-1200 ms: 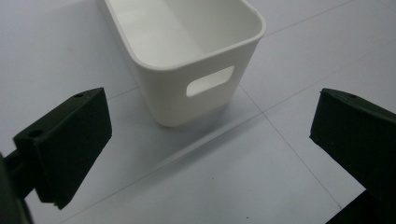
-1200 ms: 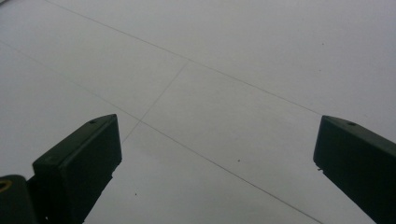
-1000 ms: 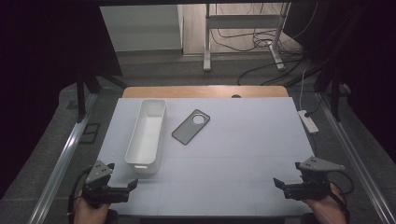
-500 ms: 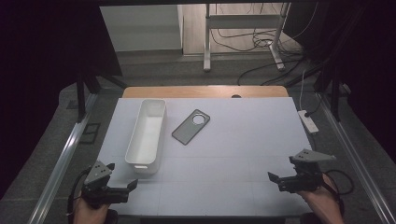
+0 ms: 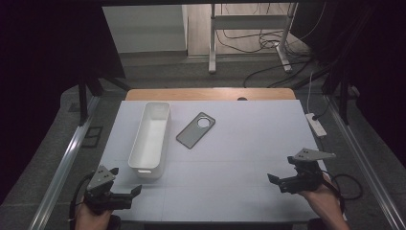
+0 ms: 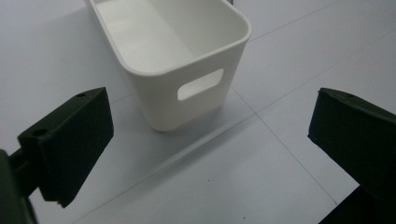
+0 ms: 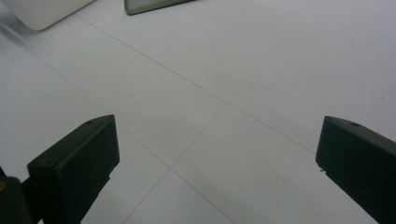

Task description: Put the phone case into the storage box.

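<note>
A white table (image 5: 249,143) carries a long white bin (image 5: 150,139) left of centre, with a grey phone case (image 5: 195,130) just beside it, lying flat. The left gripper (image 5: 125,191) sits near the bin's front end, jaws wide apart and empty. The right gripper (image 5: 275,181), well away at the front right, also has its jaws apart over bare table.

Bright table, dark, perhaps underexposed surroundings

white bin (image 5: 150,139), dark grey phone case (image 5: 195,130), pale table (image 5: 239,143) with faint grid lines, black grippers with grey plates.
</note>
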A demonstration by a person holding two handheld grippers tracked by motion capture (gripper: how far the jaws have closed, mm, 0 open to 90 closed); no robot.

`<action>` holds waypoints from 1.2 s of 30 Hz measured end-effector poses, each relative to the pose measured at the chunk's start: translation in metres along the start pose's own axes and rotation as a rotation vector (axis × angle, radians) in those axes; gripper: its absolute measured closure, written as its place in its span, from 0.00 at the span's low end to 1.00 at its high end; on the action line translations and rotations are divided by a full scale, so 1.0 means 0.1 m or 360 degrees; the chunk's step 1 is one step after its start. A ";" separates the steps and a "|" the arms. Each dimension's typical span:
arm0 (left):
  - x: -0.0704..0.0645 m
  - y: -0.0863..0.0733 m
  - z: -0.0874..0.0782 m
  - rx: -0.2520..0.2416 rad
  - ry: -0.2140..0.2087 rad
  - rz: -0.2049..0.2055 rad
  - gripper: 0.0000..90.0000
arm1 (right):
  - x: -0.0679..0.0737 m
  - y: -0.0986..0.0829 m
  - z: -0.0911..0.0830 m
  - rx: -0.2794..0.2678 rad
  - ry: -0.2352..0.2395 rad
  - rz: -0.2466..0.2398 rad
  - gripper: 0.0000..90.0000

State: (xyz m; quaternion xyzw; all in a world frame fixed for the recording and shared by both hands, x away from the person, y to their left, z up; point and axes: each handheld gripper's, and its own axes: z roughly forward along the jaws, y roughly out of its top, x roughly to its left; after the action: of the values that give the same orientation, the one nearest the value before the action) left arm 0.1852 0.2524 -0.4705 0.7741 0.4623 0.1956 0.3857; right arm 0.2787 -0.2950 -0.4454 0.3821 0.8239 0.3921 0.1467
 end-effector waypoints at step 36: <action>0.01 0.00 0.00 -0.0003 -0.0008 0.0000 0.01 | 0.17 0.48 0.58 0.0062 0.0116 -0.0095 0.00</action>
State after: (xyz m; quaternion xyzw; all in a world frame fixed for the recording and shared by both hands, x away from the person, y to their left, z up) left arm 0.1850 0.2531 -0.4706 0.7742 0.4612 0.1942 0.3875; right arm 0.3238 -0.2323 -0.4453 0.3457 0.8471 0.3851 0.1209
